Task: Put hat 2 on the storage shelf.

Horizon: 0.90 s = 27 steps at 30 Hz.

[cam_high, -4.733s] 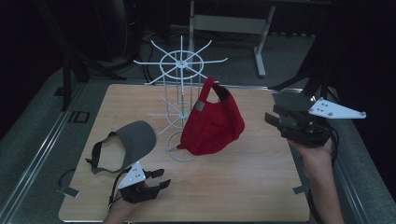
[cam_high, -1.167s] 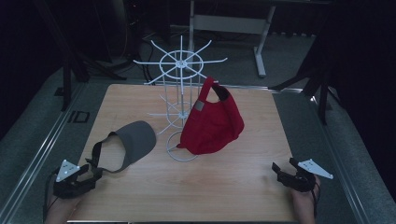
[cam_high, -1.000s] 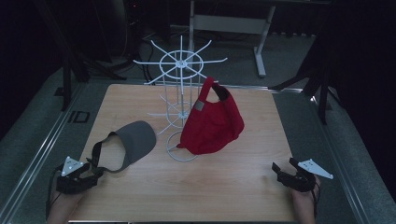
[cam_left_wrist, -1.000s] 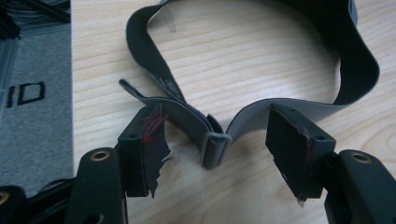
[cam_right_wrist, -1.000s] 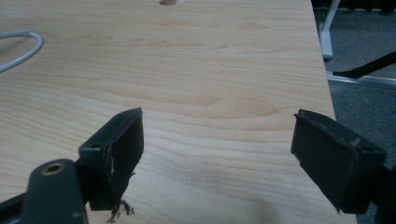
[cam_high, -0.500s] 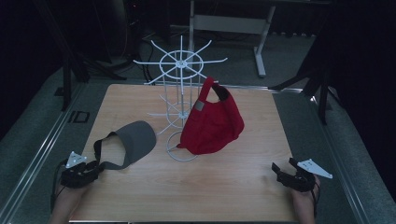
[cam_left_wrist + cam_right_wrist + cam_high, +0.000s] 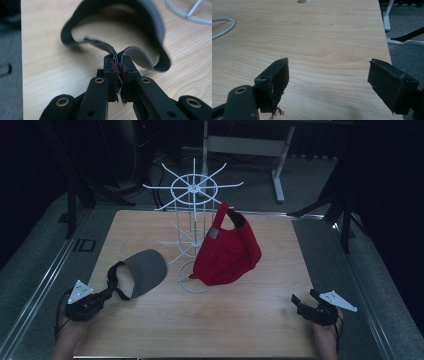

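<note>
Left gripper (image 7: 119, 72) pinching grey visor's (image 7: 145, 272) strap, jaws just closed; lift slowly toward rack (image 7: 192, 220) at one o'clock; right gripper (image 7: 328, 82) spread, idle.

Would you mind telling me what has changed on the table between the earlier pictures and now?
The left gripper slid along the table's near-left edge to the grey visor; its jaws have just been closing and now pinch the visor's strap. The right gripper, earlier raised near the red cap, came down to the near-right corner, jaws open. Visor, cap and wire rack stayed put.
</note>
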Tool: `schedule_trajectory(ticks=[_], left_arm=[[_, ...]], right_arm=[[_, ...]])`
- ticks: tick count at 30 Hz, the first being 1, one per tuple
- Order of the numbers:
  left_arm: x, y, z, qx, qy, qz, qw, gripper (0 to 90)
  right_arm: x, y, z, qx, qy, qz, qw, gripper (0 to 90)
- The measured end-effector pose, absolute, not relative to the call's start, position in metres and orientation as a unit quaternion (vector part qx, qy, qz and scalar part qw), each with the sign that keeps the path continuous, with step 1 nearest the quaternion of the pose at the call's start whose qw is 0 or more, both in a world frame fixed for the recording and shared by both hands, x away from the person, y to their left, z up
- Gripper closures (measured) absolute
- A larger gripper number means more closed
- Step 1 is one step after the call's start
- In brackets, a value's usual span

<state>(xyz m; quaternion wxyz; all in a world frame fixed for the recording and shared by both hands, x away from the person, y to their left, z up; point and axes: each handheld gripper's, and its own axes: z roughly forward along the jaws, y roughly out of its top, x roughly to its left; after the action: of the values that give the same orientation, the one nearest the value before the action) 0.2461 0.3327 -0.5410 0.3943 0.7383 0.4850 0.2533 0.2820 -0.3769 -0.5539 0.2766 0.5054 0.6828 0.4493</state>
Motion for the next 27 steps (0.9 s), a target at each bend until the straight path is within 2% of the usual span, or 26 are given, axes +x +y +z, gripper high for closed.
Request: schedule_trajectory(ticks=[16,27], left_arm=[[0.243,0.318,-0.486,0.726,0.431,0.288,0.451,85.7],[0.255,0.304,-0.444,0.721,0.389,0.302,0.488,85.7]], right_arm=[[0.282,-0.376,-0.554,0.525,0.675,0.423,0.298,17.0],[0.282,-0.378,-0.554,0.529,0.67,0.43,0.293,17.0]])
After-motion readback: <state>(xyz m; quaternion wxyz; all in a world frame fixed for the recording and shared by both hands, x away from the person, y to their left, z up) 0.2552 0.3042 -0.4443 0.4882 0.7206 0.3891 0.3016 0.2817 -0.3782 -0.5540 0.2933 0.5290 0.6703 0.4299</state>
